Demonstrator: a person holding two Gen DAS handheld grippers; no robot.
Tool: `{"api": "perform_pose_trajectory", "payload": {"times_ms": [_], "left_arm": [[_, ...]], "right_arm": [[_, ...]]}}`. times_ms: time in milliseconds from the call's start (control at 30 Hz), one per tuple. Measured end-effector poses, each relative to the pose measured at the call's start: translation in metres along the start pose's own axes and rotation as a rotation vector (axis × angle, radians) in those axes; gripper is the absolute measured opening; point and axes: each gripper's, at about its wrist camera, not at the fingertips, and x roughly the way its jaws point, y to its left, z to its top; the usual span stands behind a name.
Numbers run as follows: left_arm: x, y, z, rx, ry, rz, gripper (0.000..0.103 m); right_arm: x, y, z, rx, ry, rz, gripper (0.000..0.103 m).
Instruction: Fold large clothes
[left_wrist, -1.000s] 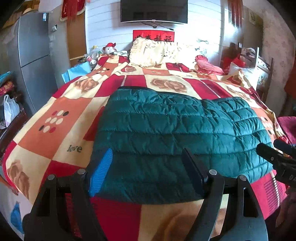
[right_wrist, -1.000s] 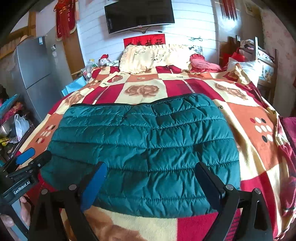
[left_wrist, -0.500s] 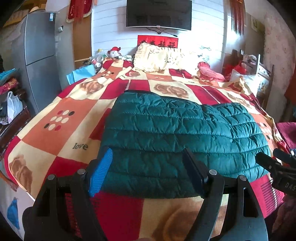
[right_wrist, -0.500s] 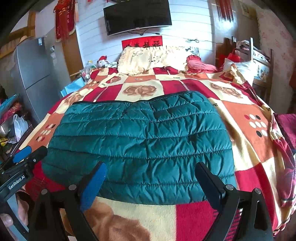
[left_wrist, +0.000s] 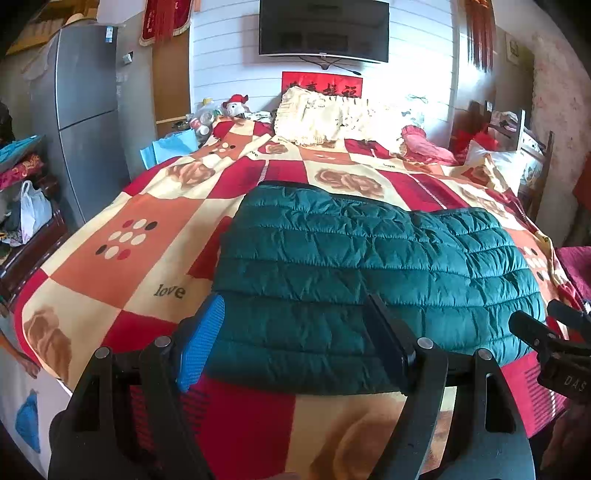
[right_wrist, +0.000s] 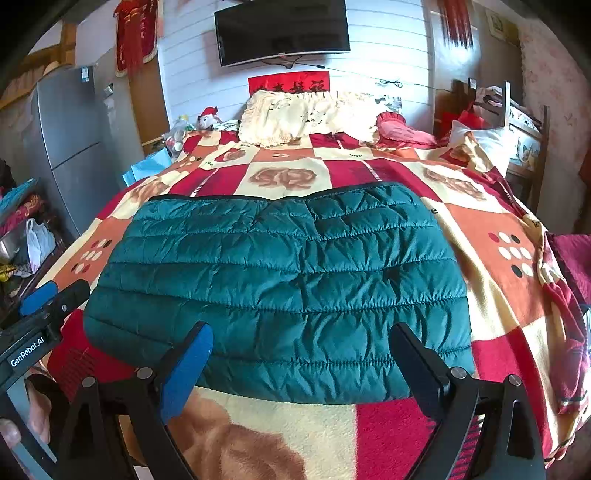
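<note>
On bed blanket: green quilted jacket lies folded flat | left gripper, right gripper spread, empty | risk: slick puffy layers may slip, fold springs open.

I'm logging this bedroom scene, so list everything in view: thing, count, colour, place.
quilted jacket: one, dark green, folded flat on the near part of the bed
blanket: one, red, orange and cream checks, covering the bed
pillow: one, cream, at the head of the bed
television: one, black, on the white wall
fridge: one, grey, left of the bed
plush toy: one, white with red hat, far left corner
left hand-held gripper: one, black, open, over the jacket's near edge
right hand-held gripper: one, black, open, over the same edge
</note>
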Motion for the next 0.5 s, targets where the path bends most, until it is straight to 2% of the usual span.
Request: {"api": "perform_pose_trajectory", "payload": {"times_ms": [500], "left_arm": [[0.0004,-0.0028,0.0001,0.005,0.002,-0.005,0.078]], "right_arm": [[-0.0005,-0.0005,0.0006,0.006,0.008,0.01,0.095]]}}
